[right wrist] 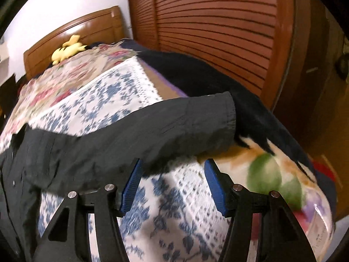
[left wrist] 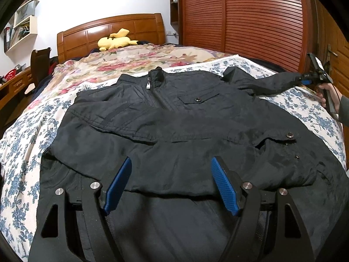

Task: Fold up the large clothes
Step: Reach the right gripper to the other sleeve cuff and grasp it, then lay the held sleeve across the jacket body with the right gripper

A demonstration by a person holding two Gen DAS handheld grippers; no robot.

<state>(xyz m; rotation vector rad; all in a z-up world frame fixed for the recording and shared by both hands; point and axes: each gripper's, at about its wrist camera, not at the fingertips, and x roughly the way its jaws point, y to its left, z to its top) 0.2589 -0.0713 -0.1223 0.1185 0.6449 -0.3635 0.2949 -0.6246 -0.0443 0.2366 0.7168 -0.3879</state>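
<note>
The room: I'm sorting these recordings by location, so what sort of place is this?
A bedroom, most likely in a home. A black jacket lies spread on a bed with a wooden headboard, a yellow plush toy near its head, and a louvered wooden wardrobe beside it.

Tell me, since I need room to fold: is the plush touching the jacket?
Apart. Left wrist view: the plush lies by the headboard, floral quilt showing between it and the jacket.
</note>
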